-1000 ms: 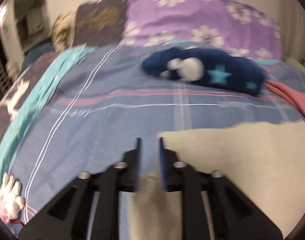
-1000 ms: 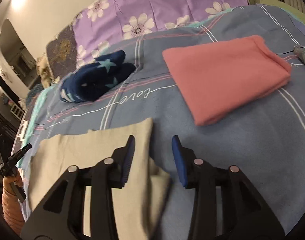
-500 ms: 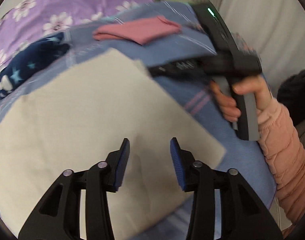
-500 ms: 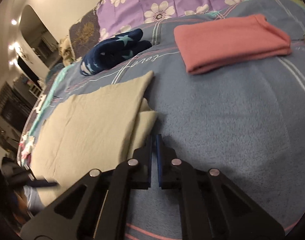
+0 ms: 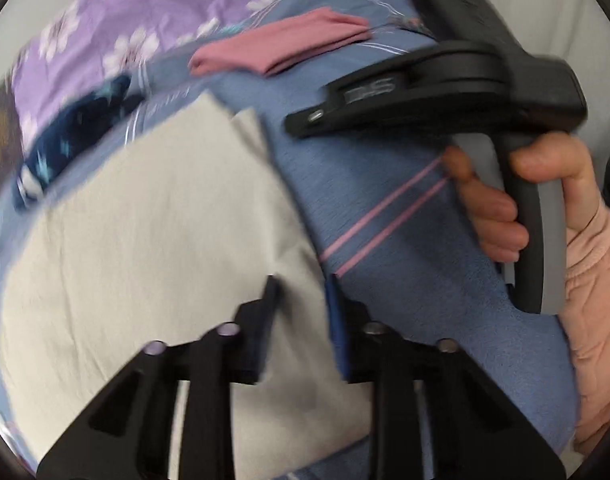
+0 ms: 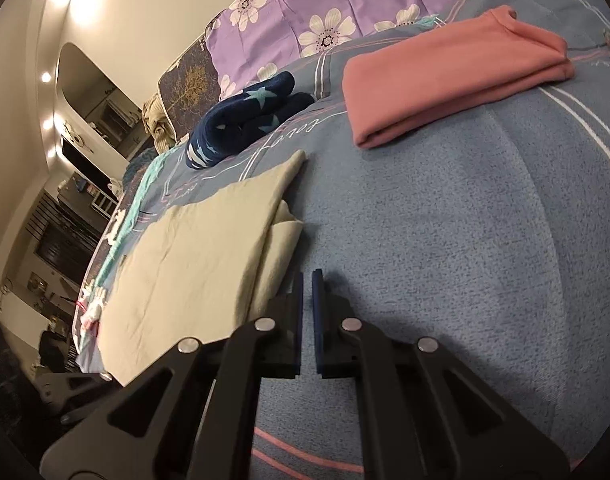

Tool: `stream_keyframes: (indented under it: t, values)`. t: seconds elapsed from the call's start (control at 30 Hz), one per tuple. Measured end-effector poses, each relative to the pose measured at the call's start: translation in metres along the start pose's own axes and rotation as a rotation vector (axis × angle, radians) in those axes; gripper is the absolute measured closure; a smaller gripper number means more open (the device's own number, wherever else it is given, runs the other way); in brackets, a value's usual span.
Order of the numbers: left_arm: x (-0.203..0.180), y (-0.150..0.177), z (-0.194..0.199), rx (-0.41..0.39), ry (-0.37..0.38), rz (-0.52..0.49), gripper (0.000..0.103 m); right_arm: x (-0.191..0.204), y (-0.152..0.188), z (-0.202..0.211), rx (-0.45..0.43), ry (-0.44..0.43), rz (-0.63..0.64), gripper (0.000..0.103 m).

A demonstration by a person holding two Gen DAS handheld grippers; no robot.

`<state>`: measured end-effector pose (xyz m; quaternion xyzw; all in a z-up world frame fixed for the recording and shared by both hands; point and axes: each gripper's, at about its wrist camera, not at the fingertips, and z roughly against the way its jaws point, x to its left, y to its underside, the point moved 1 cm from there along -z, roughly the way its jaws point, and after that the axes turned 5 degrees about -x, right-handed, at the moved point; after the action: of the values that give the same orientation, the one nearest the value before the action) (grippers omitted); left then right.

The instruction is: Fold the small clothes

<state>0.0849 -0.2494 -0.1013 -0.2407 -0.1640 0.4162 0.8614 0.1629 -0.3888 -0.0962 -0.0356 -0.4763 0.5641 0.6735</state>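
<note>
On bed [image 6: 445, 240]: three garments. Left gripper [image 5: 301, 300] closing over beige cloth [image 5: 145, 240]; right gripper [image 6: 307, 280] closed, empty.

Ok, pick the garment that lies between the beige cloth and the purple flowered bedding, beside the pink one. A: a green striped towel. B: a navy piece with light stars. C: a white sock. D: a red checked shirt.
B: the navy piece with light stars lies bunched on the blue blanket, beyond the beige cloth and left of the folded pink garment.

Bare blue blanket [image 6: 445, 240] lies open between the beige cloth [image 6: 193, 256] and pink folded garment [image 6: 445, 76].
</note>
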Motion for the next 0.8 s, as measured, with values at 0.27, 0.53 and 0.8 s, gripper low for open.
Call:
stream_keyframes:
  t: [0.27, 0.53, 0.8]
  values:
    - [0.047, 0.018, 0.019, -0.035, 0.099, 0.176, 0.085, -0.002, -0.001, 0.001, 0.001, -0.007, -0.017, 0.098]
    - [0.052, 0.024, 0.016, -0.059, 0.143, 0.212, 0.085, -0.005, -0.005, 0.004, -0.008, -0.019, -0.096, 0.093]
    - [0.069, 0.039, 0.018, -0.096, 0.137, 0.230, 0.081, 0.017, -0.024, -0.005, 0.037, 0.030, -0.086, 0.085]
